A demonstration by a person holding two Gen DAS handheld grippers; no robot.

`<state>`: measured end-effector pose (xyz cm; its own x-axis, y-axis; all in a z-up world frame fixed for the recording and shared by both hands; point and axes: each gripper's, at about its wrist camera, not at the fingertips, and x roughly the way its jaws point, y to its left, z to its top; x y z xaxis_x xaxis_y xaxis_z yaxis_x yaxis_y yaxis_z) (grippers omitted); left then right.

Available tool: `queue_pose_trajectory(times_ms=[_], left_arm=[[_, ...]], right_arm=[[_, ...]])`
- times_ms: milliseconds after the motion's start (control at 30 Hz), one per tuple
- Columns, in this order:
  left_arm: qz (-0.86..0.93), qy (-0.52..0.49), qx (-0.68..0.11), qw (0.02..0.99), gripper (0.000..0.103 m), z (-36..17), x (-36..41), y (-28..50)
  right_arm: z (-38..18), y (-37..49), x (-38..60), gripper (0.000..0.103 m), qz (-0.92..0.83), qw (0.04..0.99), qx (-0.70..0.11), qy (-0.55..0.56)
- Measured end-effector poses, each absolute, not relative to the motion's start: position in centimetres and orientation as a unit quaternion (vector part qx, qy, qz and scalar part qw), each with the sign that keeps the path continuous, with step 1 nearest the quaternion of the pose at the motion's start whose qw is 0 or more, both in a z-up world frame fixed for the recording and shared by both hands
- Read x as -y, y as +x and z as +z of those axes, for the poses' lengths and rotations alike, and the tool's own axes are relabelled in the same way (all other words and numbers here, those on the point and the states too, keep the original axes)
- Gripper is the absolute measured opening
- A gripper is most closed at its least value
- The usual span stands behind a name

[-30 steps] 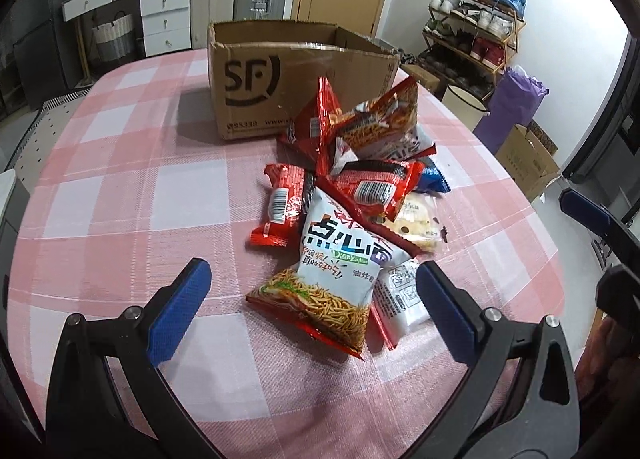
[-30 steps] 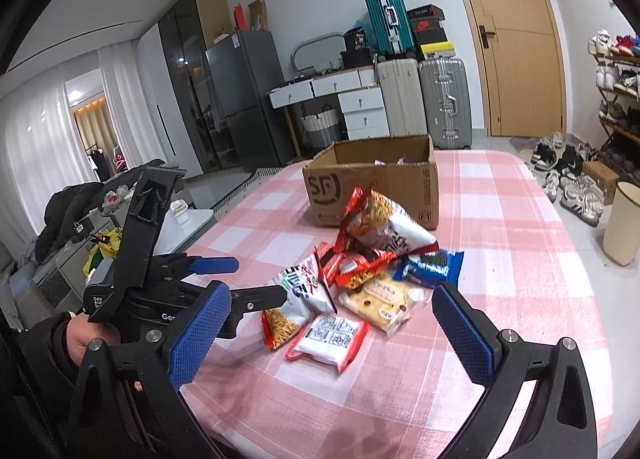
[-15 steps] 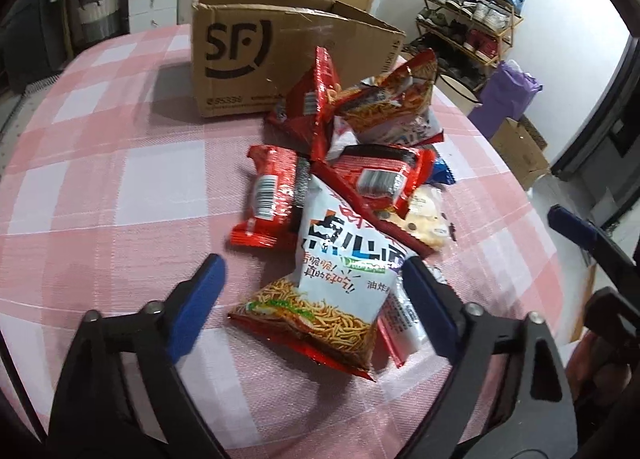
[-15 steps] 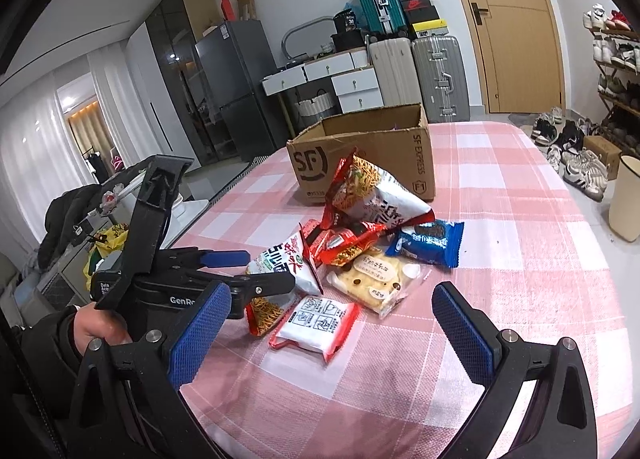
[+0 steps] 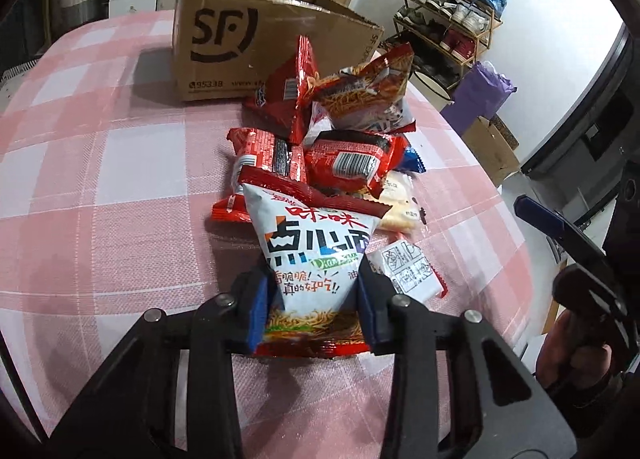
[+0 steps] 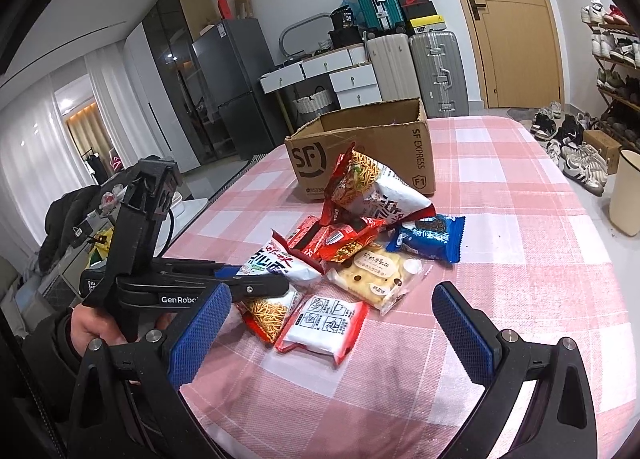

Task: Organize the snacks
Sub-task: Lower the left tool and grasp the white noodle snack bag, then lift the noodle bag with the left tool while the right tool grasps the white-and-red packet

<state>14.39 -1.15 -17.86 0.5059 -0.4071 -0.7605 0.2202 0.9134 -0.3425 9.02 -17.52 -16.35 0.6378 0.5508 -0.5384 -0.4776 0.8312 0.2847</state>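
On a pink checked counter point(image 5: 100, 187), the left tongs point(image 5: 312, 305) pinch the lower end of a white noodle-snack bag point(image 5: 316, 251) at the pile's near edge, the right tongs point(image 6: 332, 325) hover wide open and empty, and lifting into the open brown cardboard box point(image 5: 256, 47) likely follows.
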Motion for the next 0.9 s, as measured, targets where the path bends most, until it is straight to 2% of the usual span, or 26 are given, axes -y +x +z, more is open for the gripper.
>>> queue_pose_trajectory(times_ms=[500, 900], left_arm=[[-0.162, -0.103, -0.426, 0.884, 0.034, -15.1, -2.5, 9.9], [-0.147, -0.115, -0.410, 0.893, 0.034, -13.3, -5.5, 8.3]], right_arm=[[-16.8, 9.5, 16.9, 0.102, 0.281, 0.900, -0.329, 0.058], [-18.9, 10.8, 15.7, 0.102, 0.280, 0.884, -0.370, 0.054]])
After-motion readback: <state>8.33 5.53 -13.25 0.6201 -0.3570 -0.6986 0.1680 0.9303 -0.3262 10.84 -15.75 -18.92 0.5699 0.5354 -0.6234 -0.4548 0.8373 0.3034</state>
